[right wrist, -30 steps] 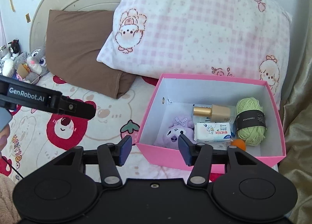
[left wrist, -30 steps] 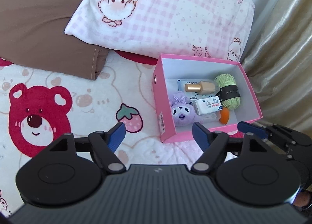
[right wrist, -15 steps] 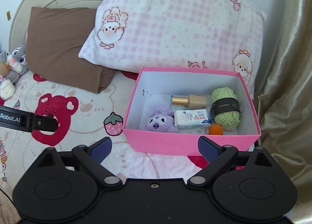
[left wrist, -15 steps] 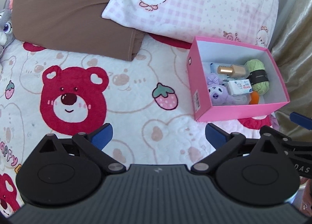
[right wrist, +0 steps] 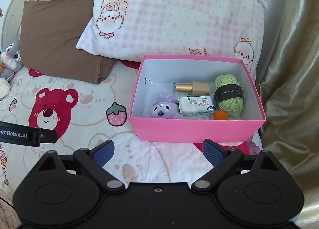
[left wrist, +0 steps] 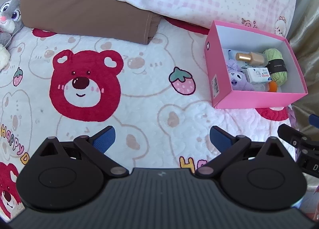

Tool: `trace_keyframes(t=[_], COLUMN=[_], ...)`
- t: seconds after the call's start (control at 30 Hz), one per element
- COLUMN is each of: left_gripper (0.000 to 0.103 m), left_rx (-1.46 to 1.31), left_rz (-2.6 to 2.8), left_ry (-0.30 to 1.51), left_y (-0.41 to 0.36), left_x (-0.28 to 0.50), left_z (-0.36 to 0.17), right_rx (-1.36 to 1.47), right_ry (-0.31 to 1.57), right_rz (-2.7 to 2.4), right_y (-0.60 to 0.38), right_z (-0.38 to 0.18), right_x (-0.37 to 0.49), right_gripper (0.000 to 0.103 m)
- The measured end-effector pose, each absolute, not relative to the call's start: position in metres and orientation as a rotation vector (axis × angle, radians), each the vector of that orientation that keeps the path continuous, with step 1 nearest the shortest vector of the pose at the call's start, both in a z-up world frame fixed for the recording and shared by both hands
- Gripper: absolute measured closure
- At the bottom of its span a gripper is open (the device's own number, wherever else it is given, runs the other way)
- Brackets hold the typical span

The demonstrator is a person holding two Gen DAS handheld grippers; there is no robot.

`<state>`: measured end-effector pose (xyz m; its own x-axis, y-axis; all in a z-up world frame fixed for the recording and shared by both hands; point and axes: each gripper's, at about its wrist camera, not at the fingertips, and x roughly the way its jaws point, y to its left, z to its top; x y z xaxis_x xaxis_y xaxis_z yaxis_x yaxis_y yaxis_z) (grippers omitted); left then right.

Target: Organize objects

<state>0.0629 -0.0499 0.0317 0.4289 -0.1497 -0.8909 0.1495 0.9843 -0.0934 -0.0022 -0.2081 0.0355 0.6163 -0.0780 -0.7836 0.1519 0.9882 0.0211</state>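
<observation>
A pink box (right wrist: pixel 191 129) sits on the bed at the right, also in the left wrist view (left wrist: pixel 219 81). Inside lie a purple plush (right wrist: pixel 163 108), a gold bottle (right wrist: pixel 191 87), a white packet (right wrist: pixel 196 105), a green yarn ball (right wrist: pixel 229 94) and a small orange ball (right wrist: pixel 220 115). My right gripper (right wrist: pixel 158 152) is open and empty, just in front of the box's near wall. My left gripper (left wrist: pixel 161 139) is open and empty, over the blanket to the left of the box.
A bear-print blanket (left wrist: pixel 85 85) covers the bed. A brown pillow (right wrist: pixel 57 37) and a pink checked pillow (right wrist: pixel 175 17) lie behind the box. A grey bunny plush (left wrist: pixel 10 15) sits far left. A gold curtain (right wrist: pixel 289 69) hangs at the right.
Both grippers have pulled back from the box and opened wider. The left one has also swung left, so more blanket shows. The box contents have not moved.
</observation>
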Motion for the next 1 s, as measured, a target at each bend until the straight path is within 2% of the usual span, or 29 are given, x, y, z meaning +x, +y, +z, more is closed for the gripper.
trace_keyframes(t=[1.0], left_gripper=[0.0], left_rx=[0.015], left_rz=[-0.208], left_ry=[1.13], left_y=[-0.036], left_x=[0.054], left_z=[0.035], right_rx=[0.091], right_ry=[0.957], right_rz=[-0.207], right_y=[-0.219], right_z=[0.03], right_x=[-0.009], right_gripper=[0.006])
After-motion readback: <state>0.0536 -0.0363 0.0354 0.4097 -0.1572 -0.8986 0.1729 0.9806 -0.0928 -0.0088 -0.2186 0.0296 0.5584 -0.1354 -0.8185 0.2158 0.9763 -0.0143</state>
